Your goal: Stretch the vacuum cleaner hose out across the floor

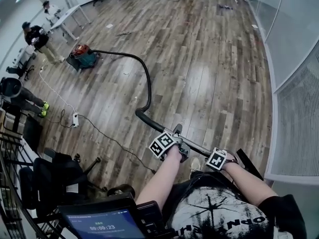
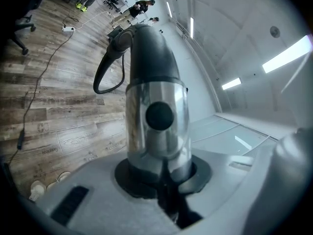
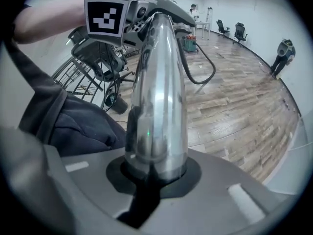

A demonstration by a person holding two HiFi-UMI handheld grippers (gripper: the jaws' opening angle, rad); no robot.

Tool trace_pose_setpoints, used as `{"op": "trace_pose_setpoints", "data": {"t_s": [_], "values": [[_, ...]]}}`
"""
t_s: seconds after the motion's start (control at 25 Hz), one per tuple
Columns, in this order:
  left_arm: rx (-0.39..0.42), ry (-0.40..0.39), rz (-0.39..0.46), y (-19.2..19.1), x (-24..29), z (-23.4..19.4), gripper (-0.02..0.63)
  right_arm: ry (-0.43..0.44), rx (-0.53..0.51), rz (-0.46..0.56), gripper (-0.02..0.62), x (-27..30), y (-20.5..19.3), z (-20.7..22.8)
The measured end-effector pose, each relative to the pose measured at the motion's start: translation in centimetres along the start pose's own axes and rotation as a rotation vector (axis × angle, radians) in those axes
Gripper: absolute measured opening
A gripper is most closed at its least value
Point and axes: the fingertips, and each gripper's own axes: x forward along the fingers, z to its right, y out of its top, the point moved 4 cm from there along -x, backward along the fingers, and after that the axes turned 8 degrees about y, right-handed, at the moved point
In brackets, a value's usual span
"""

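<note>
Chrome wand [image 1: 197,148] of the vacuum cleaner is clamped in both tools. The left gripper [image 1: 178,150] has its jaws narrowed tight on the tube just behind the black handle [image 1: 143,114]. The right gripper [image 1: 223,158] has its jaws closed on the same tube further along, close to the person's body. From the handle the black hose [image 1: 148,81] drops to the wooden floor [image 1: 214,68] and lies there in a long bend. It ends at the red and green cleaner body [image 1: 82,58] near the floor's far left edge.
</note>
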Motion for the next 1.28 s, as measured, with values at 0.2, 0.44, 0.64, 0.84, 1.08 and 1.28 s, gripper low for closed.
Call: {"op": "trace_pose_setpoints", "data": {"t_s": [0.2, 0.44, 0.64, 0.84, 1.08, 1.28], "values": [[-0.006, -0.025, -0.021, -2.6, -3.6, -0.9, 0.052, -0.072, 0.008, -0.026, 0.051, -0.2, -2.2, -3.8], [-0.016, -0.046, -0.069, -6.4, -5.9, -1.9, 0.052, -0.092, 0.051, -0.038, 0.051, 0.3, -5.3, -7.6], [-0.012, -0.044, -0.113, -9.7, -6.2, -2.1, 0.052, -0.107, 0.098, -0.044, 0.052, 0.5, -8.4, -9.2], [-0.008, -0.041, -0.136, -13.2, -5.4, -1.1, 0.052, -0.159, 0.122, -0.029, 0.055, -0.5, -11.8, -9.0], [-0.013, -0.032, -0.142, -18.9, -3.5, 0.7, 0.052, -0.211, 0.113, -0.035, 0.058, -2.3, -17.6, -7.6], [-0.016, -0.023, -0.148, -25.0, -2.1, 3.2, 0.052, -0.246, 0.116, -0.033, 0.063, -4.8, -23.8, -6.6]]}}
